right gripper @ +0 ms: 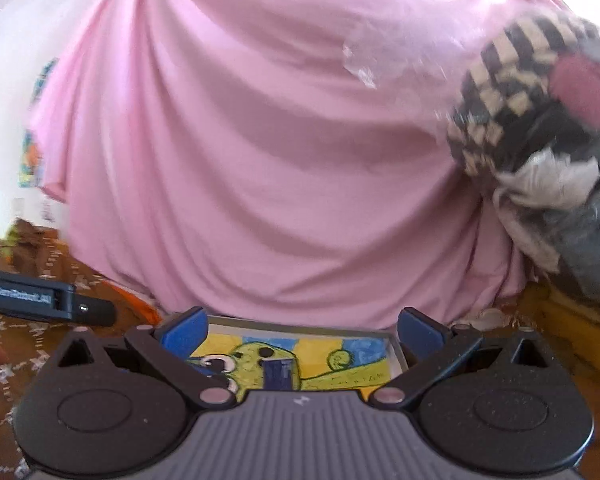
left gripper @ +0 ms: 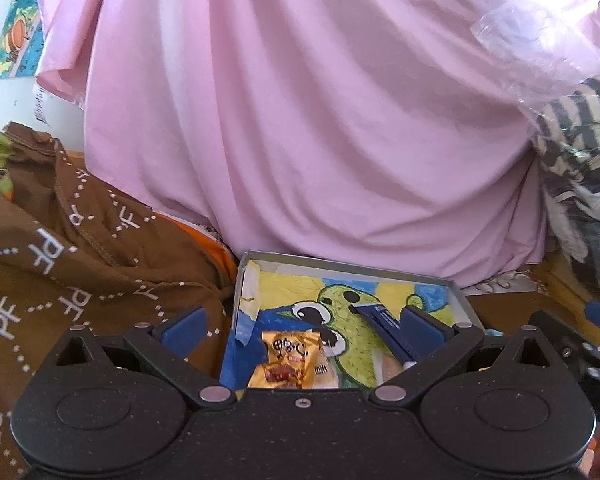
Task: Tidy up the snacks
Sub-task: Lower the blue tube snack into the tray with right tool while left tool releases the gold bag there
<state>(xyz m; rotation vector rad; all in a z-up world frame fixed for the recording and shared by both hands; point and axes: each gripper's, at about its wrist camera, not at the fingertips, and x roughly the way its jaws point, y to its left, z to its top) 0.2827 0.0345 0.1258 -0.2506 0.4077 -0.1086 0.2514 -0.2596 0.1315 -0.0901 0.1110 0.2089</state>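
Note:
A shallow grey tray [left gripper: 458, 294] lined with a yellow, blue and green cartoon drawing lies just ahead in the left wrist view. Inside it rest an orange snack packet [left gripper: 290, 362] and a dark blue snack bar [left gripper: 382, 326]. My left gripper [left gripper: 302, 326] hovers open over the tray, nothing between its blue fingers [left gripper: 184, 326]. The right wrist view is blurred: the same tray [right gripper: 396, 346] and blue bar [right gripper: 278, 374] sit below my open, empty right gripper [right gripper: 302, 330]. The left gripper's black body [right gripper: 40, 300] shows at the left edge there.
A big pink sheet [left gripper: 300, 120] drapes behind the tray. A brown cloth with white letters [left gripper: 60, 240] covers the surface on the left. At right sit a black-and-beige checked fabric [right gripper: 508, 104], clear plastic [left gripper: 540, 44] and a grey bag [right gripper: 596, 240].

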